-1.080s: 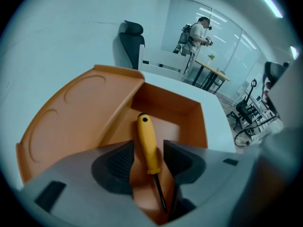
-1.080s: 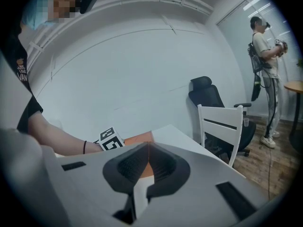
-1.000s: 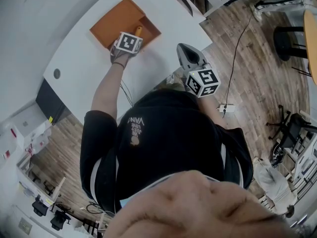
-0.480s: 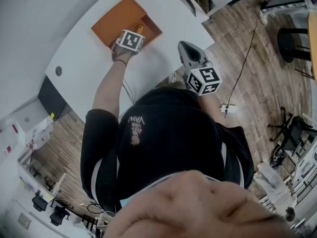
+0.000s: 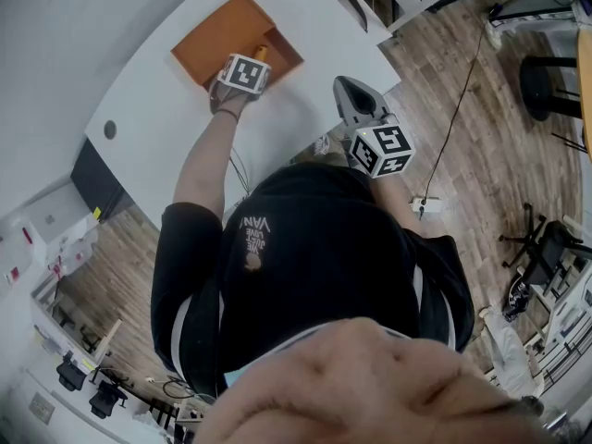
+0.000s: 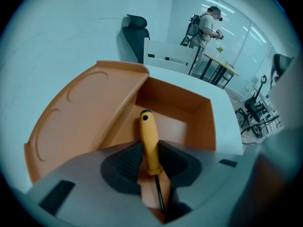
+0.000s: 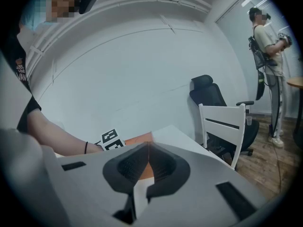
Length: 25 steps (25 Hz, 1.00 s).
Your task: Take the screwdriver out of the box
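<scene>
The left gripper (image 6: 150, 146) points steeply down into the orange box (image 6: 201, 105), at 11 o'clock from the person. Its jaws have just been closing, and the pads now clamp the yellow handle of the screwdriver (image 6: 147, 131), which is inside the box, probably ready for lifting. The right gripper (image 7: 148, 145) waits at 1 o'clock, jaws together and holding nothing.

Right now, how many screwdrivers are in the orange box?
1. The screwdriver sits in the open compartment of the orange box, its yellow handle in the left gripper, whose jaws have just been closing on it. That gripper covers part of the compartment, so more may be hidden.
</scene>
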### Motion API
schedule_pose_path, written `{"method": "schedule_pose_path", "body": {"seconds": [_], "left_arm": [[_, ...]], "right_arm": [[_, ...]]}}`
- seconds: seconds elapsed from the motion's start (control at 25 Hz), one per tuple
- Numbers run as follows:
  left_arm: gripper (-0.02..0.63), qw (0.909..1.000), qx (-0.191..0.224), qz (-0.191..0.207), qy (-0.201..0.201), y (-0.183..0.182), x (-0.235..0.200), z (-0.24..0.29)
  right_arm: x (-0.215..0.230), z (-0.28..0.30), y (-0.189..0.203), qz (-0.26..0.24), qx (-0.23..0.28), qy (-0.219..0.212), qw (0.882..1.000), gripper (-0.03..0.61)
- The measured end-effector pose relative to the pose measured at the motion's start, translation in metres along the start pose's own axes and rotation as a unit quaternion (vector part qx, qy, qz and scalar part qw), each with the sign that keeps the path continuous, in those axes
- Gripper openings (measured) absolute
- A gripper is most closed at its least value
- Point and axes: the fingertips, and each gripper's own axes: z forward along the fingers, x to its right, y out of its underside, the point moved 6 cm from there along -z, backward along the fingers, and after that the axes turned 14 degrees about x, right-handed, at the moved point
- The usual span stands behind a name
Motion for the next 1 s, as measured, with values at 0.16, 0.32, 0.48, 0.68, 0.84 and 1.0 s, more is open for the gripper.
{"method": "schedule_pose_path", "body": {"seconds": [0.16, 0.32, 0.48, 0.68, 0.84, 1.0], "left_arm": [[0.11, 0.9998, 0.008, 0.011, -0.014, -0.004, -0.003, 0.002], [0.109, 0.9999, 0.008, 0.004, -0.012, 0.0, -0.002, 0.004], [0.106, 0.9999, -0.003, 0.001, -0.012, 0.004, 0.001, 0.005], [0.106, 1.0, -0.001, -0.007, -0.007, 0.005, 0.002, 0.003], [0.106, 0.9997, 0.016, -0.001, -0.016, 0.001, 0.001, -0.006], [0.106, 0.9987, 0.033, 0.014, -0.037, -0.006, -0.004, -0.017]], "right_arm": [[0.001, -0.002, -0.001, 0.001, 0.001, -0.001, 1.0, 0.012], [0.001, -0.003, 0.0, 0.001, 0.003, 0.0, 1.0, 0.012], [0.001, -0.006, -0.002, 0.001, 0.006, 0.002, 1.0, 0.012], [-0.001, -0.01, -0.003, -0.001, 0.009, 0.002, 1.0, 0.012], [-0.005, -0.012, -0.004, -0.003, 0.011, 0.0, 1.0, 0.012], [-0.01, -0.012, -0.003, -0.004, 0.012, -0.004, 1.0, 0.012]]}}
